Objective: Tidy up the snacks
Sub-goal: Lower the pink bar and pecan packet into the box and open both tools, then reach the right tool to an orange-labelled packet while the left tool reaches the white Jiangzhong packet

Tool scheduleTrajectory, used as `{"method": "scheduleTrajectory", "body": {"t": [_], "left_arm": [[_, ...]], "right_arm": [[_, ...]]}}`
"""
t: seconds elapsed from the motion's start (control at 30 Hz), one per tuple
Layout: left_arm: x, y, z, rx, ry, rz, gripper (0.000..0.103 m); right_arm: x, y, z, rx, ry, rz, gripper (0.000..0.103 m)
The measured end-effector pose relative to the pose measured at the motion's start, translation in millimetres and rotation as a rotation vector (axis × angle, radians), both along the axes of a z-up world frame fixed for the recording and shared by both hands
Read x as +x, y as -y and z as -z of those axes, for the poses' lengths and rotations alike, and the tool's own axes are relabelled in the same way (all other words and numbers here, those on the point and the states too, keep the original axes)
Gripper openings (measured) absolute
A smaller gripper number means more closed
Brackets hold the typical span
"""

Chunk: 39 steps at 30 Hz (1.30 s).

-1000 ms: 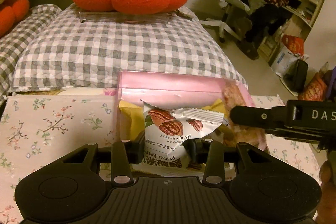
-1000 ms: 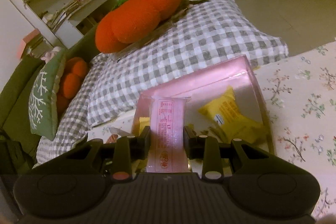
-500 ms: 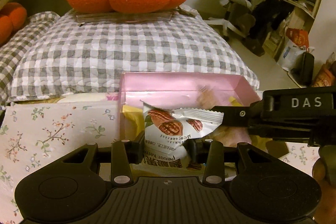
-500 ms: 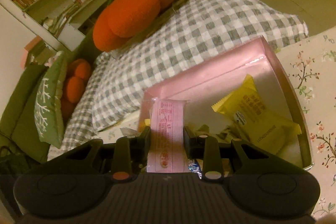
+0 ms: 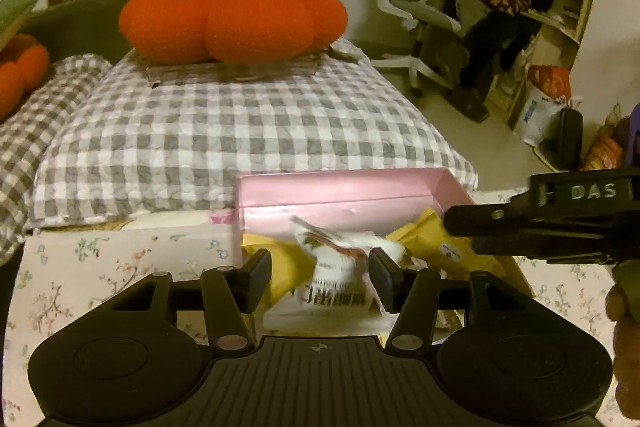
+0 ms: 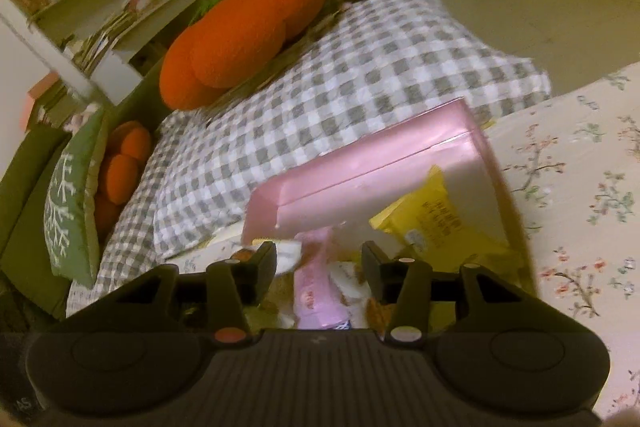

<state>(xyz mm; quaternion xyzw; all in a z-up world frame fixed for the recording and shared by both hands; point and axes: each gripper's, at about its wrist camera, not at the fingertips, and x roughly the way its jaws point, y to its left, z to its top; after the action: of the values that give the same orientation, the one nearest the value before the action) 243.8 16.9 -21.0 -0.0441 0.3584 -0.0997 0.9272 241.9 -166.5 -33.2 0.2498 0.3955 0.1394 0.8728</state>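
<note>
Two hand-held grippers (image 5: 320,269) (image 6: 319,263) opening, crinkly packets (image 5: 340,267) (image 6: 316,287) loose; glossy pink box (image 5: 340,189).

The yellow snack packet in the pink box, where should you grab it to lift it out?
Probably by the flat crimped end of the yellow packet, the end that points up toward the far wall of the pink box. That edge is thin and sticks up clear of the other snacks. Come from above, since the box walls block the sides, with the gripper fingers across the seam.
</note>
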Motion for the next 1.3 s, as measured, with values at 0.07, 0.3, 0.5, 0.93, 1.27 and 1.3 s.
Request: {"method": "scheduleTrajectory", "body": {"t": [0.07,0.3,0.5,0.93,1.27,1.3], "left_arm": [[0,-6,0,-0.016,-0.013,-0.020,0.053],[-7,-21,-6,-0.044,-0.039,-0.062,0.053],[-25,-29,-20,-0.030,-0.052,-0.074,0.053],[-84,-17,-38,0.038,-0.094,0.021,0.063],[-124,1,-20,0.083,-0.149,0.100,0.067],[-125,1,-19,0.089,-0.149,0.101,0.067]], "right_arm": [[-2,6,-3,0.010,0.001,0.013,0.045],[-12,3,-17,-0.048,0.014,-0.003,0.047],[-30,-10,-35,-0.118,0.035,-0.060,0.052],[-80,-15,-59,-0.187,0.012,-0.122,0.068],[-104,-11,-38,-0.267,-0.049,-0.193,0.075],[-105,-10,-36,-0.280,-0.052,-0.197,0.075]]}}
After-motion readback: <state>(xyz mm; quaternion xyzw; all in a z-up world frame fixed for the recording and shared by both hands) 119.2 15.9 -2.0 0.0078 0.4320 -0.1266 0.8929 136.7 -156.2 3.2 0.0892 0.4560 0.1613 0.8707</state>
